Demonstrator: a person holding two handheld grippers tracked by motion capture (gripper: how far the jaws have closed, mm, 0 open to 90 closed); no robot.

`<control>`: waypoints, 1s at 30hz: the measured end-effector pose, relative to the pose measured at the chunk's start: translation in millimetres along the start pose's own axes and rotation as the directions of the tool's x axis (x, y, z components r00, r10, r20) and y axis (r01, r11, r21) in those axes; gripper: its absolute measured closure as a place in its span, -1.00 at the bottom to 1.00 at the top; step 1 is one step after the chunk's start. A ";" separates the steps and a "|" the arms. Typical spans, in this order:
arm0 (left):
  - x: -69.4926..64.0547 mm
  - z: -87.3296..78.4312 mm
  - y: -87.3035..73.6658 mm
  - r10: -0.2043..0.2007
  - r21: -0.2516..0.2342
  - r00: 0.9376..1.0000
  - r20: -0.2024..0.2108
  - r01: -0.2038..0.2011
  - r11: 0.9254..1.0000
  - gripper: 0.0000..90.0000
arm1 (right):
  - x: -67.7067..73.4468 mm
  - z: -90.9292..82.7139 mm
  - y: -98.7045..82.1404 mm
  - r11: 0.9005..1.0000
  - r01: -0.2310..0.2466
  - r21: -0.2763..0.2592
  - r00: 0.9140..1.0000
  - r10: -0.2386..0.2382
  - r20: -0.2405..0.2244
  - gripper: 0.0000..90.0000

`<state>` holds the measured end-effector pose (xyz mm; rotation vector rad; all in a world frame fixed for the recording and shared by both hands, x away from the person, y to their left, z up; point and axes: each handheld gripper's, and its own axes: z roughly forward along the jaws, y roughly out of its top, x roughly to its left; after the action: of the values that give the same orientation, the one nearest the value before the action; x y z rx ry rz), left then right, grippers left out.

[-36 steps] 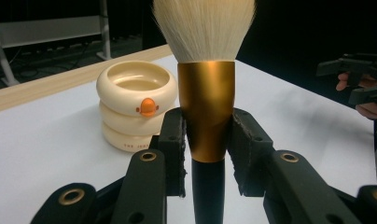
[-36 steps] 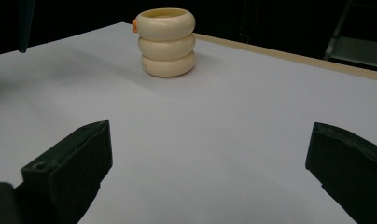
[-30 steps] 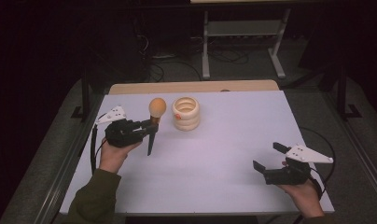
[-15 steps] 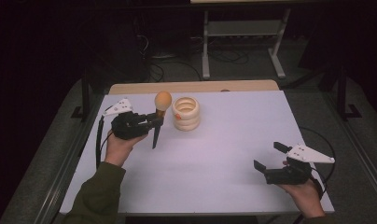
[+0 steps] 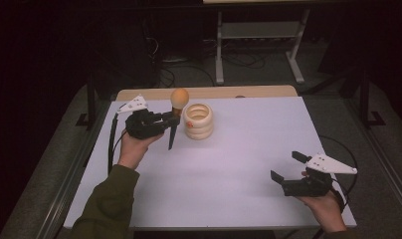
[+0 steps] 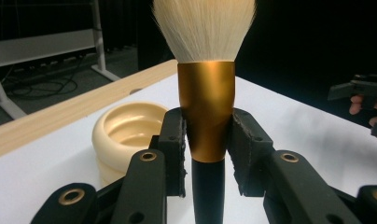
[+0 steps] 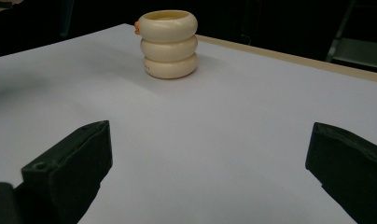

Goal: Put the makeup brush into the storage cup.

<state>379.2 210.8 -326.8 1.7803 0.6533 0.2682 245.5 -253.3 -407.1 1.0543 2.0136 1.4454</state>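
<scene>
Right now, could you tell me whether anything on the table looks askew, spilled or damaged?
Nothing stands out. The cream ringed holder stands upright on the white table; the left gripper clamps the makeup brush upright, bristles up, and the right gripper is open.

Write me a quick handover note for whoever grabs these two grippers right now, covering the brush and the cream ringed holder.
Left gripper: shut on the brush, pads on its gold collar, bristles up, black handle pointing down. In the high view it is held above the table, just left of the holder.
Right gripper: open, nothing between the jaws, low over the near right of the table.
Holder: upright near the far edge, looks empty from the left gripper view.
Done: brush picked up and brought beside the holder.
Left: probably lower the handle into the holder, then release.
</scene>
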 end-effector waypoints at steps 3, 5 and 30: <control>1.9 3.5 4.3 0.008 -0.005 1.000 -0.001 -0.008 1.000 0.51 | -0.2 -0.4 0.0 1.000 -0.001 -0.002 1.000 0.001 -0.001 -1.00; 3.6 6.5 7.2 0.008 -0.010 1.000 -0.005 -0.008 1.000 0.51 | -0.2 -0.4 0.0 1.000 -0.001 -0.002 1.000 0.001 -0.002 -1.00; 34.5 43.3 30.6 0.001 -0.020 1.000 -0.011 -0.001 1.000 0.51 | -0.5 -1.1 0.0 1.000 -0.007 -0.010 1.000 0.007 -0.007 -1.00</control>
<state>437.8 189.3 -316.6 1.7607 0.6552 0.2848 245.0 -254.4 -406.7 1.0542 2.0068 1.4629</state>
